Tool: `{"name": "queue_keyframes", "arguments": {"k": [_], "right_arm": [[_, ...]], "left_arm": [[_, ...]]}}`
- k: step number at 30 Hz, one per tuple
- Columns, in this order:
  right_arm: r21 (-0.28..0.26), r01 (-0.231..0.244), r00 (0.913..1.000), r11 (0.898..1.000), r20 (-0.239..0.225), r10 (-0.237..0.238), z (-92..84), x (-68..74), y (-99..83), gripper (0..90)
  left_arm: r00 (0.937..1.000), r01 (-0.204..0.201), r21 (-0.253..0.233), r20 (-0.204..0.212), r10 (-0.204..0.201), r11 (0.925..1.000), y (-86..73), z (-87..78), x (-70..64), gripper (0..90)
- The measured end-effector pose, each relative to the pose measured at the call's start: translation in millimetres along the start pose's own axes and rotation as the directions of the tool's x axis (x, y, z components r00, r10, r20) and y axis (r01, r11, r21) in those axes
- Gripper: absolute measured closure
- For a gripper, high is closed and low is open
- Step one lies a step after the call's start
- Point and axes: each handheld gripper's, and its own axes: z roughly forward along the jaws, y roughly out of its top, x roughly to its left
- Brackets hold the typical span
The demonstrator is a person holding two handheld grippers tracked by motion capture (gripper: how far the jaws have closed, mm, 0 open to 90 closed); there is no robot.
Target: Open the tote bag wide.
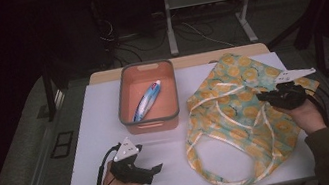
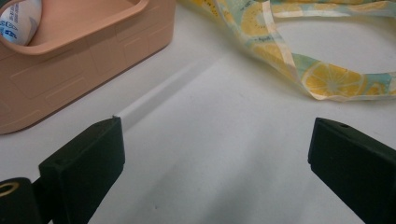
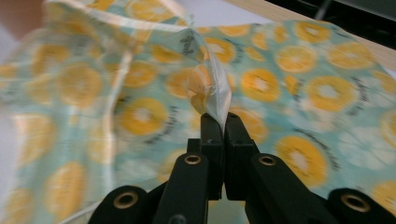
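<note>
Dim room, table (image 1: 108,132) lit from above; high view grainy; bag (image 3: 299,93) blurred at left edge.

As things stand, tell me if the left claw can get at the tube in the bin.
Probably yes: the left claw is open, the tube lies uncovered in the open-topped bin, nothing between.

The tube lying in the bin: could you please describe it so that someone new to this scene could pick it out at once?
On the white table top, left of the lemon-print cloth bag, stands a salmon-pink bin with a grey rim. Inside it lies the tube, slanted from near left to far right. It is the bin's one item, blue and white with a red end.
</note>
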Motion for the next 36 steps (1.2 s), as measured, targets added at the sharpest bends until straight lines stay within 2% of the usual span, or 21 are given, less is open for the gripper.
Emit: {"name": "queue_keyframes", "arguments": {"k": [4, 7, 13, 15, 18, 21, 23, 26, 31, 33, 34, 35, 36], "right_arm": [[0.032, -0.054, 0.9979, 0.998, 0.038, 0.053, 8.4, -20.0, -8.9, 88.0], [0.071, -0.096, 0.9941, 0.993, 0.059, 0.092, 17.8, -30.5, -19.5, 87.9], [0.161, -0.131, 0.9903, 0.978, 0.068, 0.121, 31.3, -39.2, -35.6, 87.3], [0.183, -0.136, 0.9897, 0.974, 0.071, 0.125, 34.2, -39.2, -38.9, 84.6], [0.168, -0.154, 0.9870, 0.974, 0.072, 0.144, 32.8, -39.9, -38.7, 67.0], [0.107, -0.174, 0.9842, 0.979, 0.051, 0.169, 23.1, -39.6, -32.2, 51.2], [0.068, -0.174, 0.9842, 0.982, 0.041, 0.172, 13.1, -35.3, -24.9, 44.6], [0.020, -0.128, 0.9911, 0.992, 0.040, 0.127, -3.0, -23.9, -13.7, 38.8], [-0.019, -0.075, 0.9970, 0.997, -0.020, 0.075, -24.4, -0.7, -0.1, 37.8], [-0.017, -0.063, 0.9942, 0.998, -0.088, 0.061, -27.2, 10.5, 3.8, 38.4], [-0.001, -0.029, 0.9904, 1.000, -0.135, 0.029, -25.8, 25.5, 5.7, 40.2], [-0.001, -0.029, 0.9904, 1.000, -0.135, 0.029, -25.8, 25.5, 5.7, 40.2], [0.009, -0.004, 0.9870, 1.000, -0.160, 0.006, -24.5, 33.9, 5.6, 42.7]], "left_arm": [[1.0000, 0.001, 0.001, -0.001, -0.001, 1.0000, -0.2, 0.1, 0.0, 2.3], [1.0000, 0.002, 0.001, -0.002, -0.002, 1.0000, -0.2, 0.0, 0.1, 2.3], [1.0000, -0.002, 0.001, -0.002, 0.002, 1.0000, 0.0, 0.0, -0.3, 2.3], [1.0000, -0.001, 0.000, -0.001, 0.001, 1.0000, 0.0, -0.1, -0.2, 2.3], [1.0000, 0.000, 0.001, -0.001, 0.000, 1.0000, 0.0, -0.2, -0.1, 2.3], [1.0000, 0.001, -0.002, -0.001, -0.001, 1.0000, 0.0, -0.3, -0.1, 2.3], [1.0000, 0.000, -0.001, -0.001, 0.000, 1.0000, 0.0, -0.3, 0.0, 2.3], [1.0000, 0.000, -0.003, -0.001, 0.000, 1.0000, 0.1, -0.5, -0.4, 2.3], [1.0000, 0.000, -0.004, 0.000, 0.000, 1.0000, 0.3, -0.5, -0.2, 2.3], [1.0000, 0.002, -0.003, 0.000, -0.002, 1.0000, 0.1, -0.3, -0.1, 2.3], [1.0000, 0.003, -0.003, 0.000, -0.003, 1.0000, 0.0, -0.4, 0.0, 2.3], [1.0000, 0.004, -0.004, 0.001, -0.004, 1.0000, 0.0, -0.4, 0.1, 2.3], [1.0000, 0.004, -0.004, 0.001, -0.004, 1.0000, -0.1, -0.4, 0.1, 2.3]]}}
